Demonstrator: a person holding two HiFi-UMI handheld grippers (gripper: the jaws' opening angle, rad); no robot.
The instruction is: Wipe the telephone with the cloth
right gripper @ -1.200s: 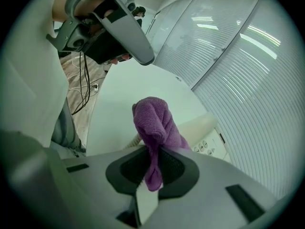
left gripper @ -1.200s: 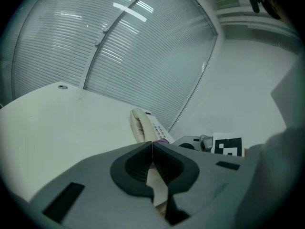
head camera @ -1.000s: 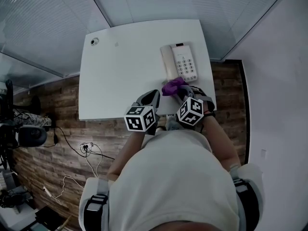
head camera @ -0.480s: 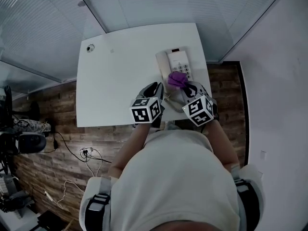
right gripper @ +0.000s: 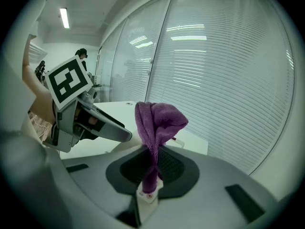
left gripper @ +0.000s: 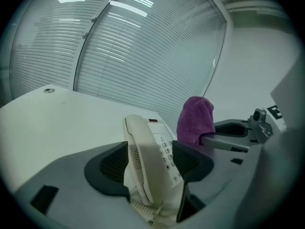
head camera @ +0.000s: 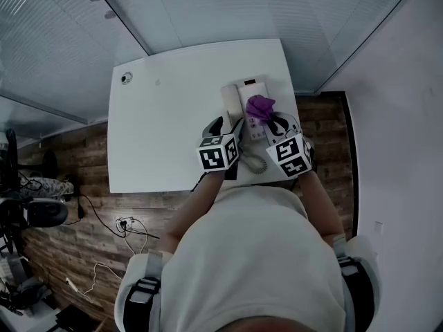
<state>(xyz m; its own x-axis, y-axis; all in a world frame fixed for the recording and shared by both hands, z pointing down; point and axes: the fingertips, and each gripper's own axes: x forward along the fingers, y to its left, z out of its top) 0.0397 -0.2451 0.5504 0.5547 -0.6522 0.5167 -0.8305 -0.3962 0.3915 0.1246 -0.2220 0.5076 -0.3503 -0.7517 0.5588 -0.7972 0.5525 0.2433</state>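
A cream telephone (head camera: 237, 97) lies at the right of the white table (head camera: 159, 130). In the left gripper view its handset (left gripper: 145, 161) runs between the jaws. My left gripper (head camera: 226, 126) is opening; its jaws stand wide on either side of the handset and the pads do not visibly press on it. My right gripper (right gripper: 151, 168) is shut on a purple cloth (right gripper: 157, 123), which stands bunched up out of the jaws. In the head view the cloth (head camera: 259, 106) hangs over the telephone's keypad, with the right gripper (head camera: 273, 125) just behind it. The two grippers are close side by side.
The telephone's coiled cord (head camera: 252, 163) trails toward the table's near edge. A round grommet (head camera: 126, 78) sits in the far left corner. Glass walls with blinds (left gripper: 143, 46) rise right behind the table. Loose cables (head camera: 124, 216) lie on the wooden floor at the left.
Both grippers have moved forward from the table's near edge to the telephone. The cloth now hangs over the keypad. The left jaws have spread around the handset.
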